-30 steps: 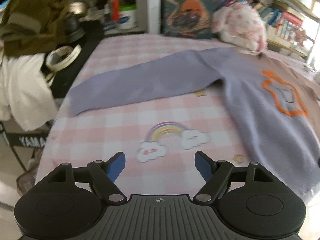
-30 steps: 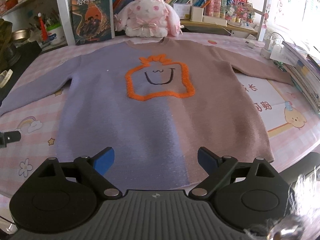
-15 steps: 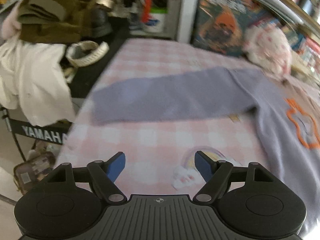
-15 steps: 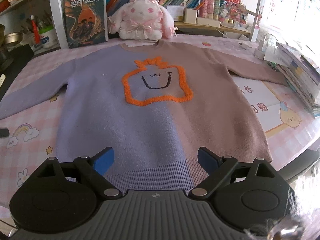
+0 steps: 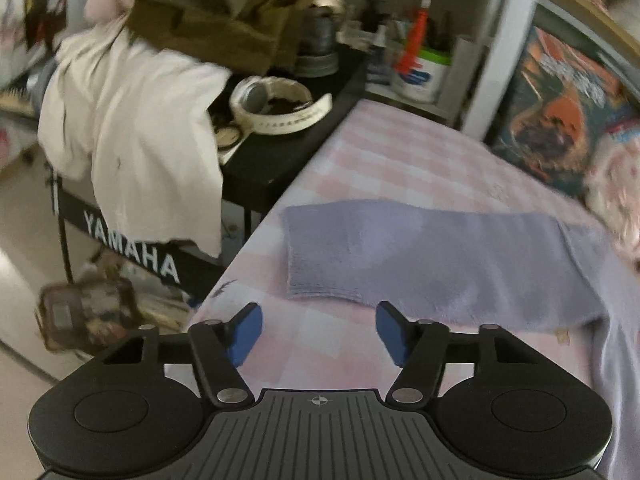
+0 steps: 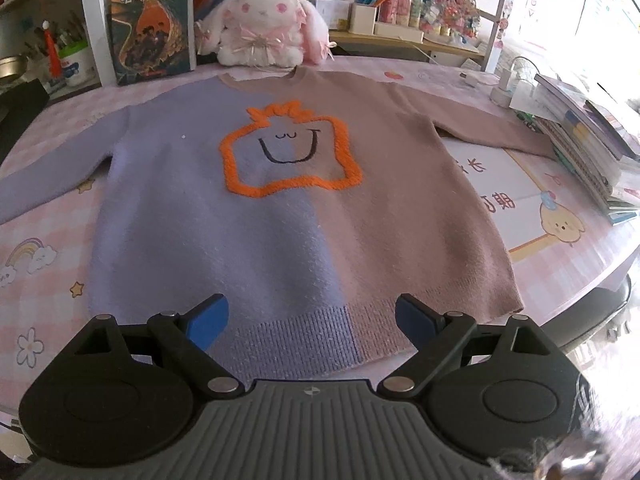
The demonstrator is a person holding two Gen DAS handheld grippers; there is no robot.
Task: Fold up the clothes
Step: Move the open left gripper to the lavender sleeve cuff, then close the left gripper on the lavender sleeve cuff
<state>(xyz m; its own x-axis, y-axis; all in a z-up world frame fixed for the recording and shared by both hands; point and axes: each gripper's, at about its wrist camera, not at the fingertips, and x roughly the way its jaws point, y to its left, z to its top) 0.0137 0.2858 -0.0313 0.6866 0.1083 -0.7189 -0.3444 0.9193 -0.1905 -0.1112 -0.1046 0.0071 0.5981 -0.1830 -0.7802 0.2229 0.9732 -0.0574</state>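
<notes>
A sweater (image 6: 280, 208), half lilac and half dusty pink with an orange smiling shape on the chest, lies flat and face up on the pink checked table (image 6: 36, 276). Its lilac sleeve (image 5: 420, 256) stretches toward the table's left edge, cuff end nearest my left gripper (image 5: 318, 330). That gripper hovers just short of the cuff, its jaws closing with nothing between them. My right gripper (image 6: 310, 322) stands open over the ribbed bottom hem, holding nothing. The pink sleeve (image 6: 488, 132) runs off to the right.
A black keyboard stand (image 5: 132, 248) draped with a white cloth (image 5: 132, 148) and an olive garment (image 5: 208, 12) borders the table's left edge. A plush rabbit (image 6: 260, 36) and a book (image 6: 150, 20) stand at the back; stacked books (image 6: 592, 148) lie at right.
My left gripper has swung left along the lilac sleeve to its cuff, rolled, and its jaws have narrowed. My right gripper's view has tipped slightly down, now showing the whole hem.
</notes>
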